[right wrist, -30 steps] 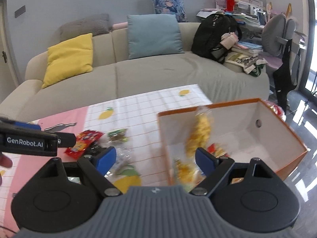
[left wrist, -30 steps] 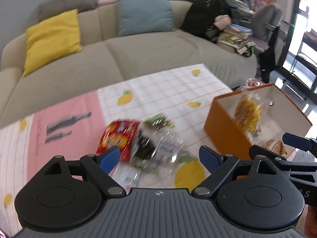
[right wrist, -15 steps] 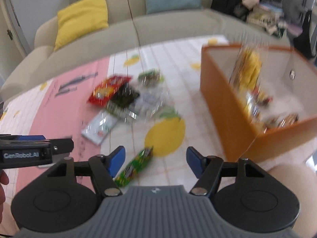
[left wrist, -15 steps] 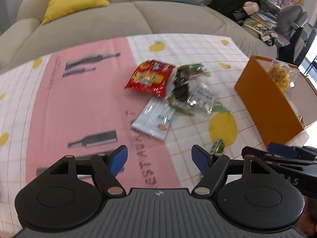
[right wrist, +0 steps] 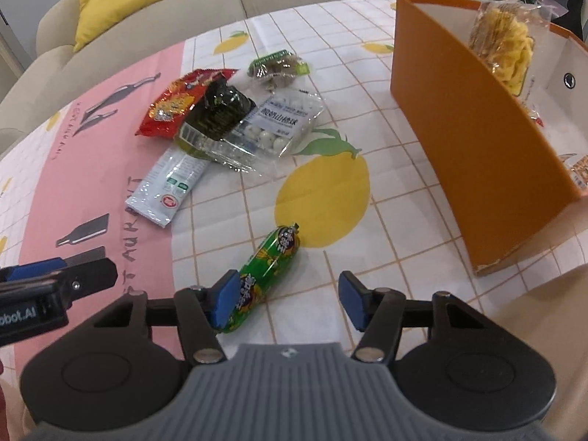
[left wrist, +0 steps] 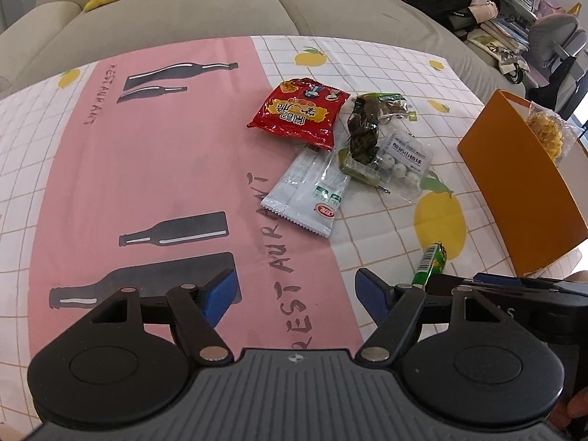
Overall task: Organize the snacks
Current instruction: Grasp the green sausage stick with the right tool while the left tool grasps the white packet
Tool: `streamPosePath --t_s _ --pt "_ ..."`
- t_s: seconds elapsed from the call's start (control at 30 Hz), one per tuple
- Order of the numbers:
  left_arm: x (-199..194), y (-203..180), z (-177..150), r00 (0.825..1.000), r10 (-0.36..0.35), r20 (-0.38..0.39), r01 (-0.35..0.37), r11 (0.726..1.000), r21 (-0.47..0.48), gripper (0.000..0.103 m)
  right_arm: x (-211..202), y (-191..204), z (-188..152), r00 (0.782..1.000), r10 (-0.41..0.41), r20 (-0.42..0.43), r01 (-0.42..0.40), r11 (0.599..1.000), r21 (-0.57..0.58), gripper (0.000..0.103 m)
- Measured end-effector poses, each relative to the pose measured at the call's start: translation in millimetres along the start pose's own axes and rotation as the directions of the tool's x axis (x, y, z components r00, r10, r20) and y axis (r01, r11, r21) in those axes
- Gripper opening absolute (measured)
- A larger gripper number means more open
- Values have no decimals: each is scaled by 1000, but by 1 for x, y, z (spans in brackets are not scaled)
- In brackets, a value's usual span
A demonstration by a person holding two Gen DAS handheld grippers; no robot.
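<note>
Left gripper (left wrist: 296, 294): jaws apart, empty, above the pink band of the patterned tablecloth (left wrist: 154, 169) near the counter's near edge.
Right gripper (right wrist: 283, 303): jaws apart, empty, low over the green foil-wrapped sausage stick (right wrist: 266, 275); the left blue pad overlaps the stick's near end in view, contact cannot be told.
Loose snacks: red crinkled foil packet (left wrist: 297, 112), white flat sachet (left wrist: 310, 193), dark seaweed pack in a clear tray (right wrist: 217, 117) and clear bag of white balls (right wrist: 279, 126) cluster mid-counter, overlapping one another.
Orange cardboard box (right wrist: 466, 125): upright at the counter's right edge, open-topped, holding a clear bag of yellow crisps (right wrist: 503, 44).
</note>
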State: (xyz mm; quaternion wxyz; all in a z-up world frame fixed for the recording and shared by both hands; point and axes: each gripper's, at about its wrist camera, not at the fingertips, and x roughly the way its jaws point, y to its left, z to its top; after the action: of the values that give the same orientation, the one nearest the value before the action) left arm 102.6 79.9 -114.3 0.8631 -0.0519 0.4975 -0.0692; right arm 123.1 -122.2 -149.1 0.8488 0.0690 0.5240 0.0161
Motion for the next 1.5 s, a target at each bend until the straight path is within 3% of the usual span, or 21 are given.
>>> streamPosePath --t_s 0.1,0.3,0.63,0.87,1.1,1.33,1.5 --pt "4 4 -1 1000 -10 5 10 1000 0 86 5 1 3 1000 15 5 -15 1000 1 56" --pt "13 2 0 1000 -16 2 16 1000 24 86 17 10 10 999 30 -11 -30 999 -34 36" --pt "34 -7 17 1000 -4 8 3 993 115 89 23 14 18 1000 25 -1 -25 992 -124 26" --pt "54 -14 37 1000 -13 24 9 983 182 94 33 14 44 998 -17 63 28 983 -179 25" --pt "78 -16 47 1000 0 9 -2 968 251 94 38 15 40 996 -30 82 48 975 -217 27" --pt "94 -15 55 1000 8 0 -8 958 285 97 35 15 37 998 -10 55 21 977 -211 41" --pt "99 -19 62 1000 1 8 -3 958 286 99 36 11 32 1000 3 21 1 985 -172 42"
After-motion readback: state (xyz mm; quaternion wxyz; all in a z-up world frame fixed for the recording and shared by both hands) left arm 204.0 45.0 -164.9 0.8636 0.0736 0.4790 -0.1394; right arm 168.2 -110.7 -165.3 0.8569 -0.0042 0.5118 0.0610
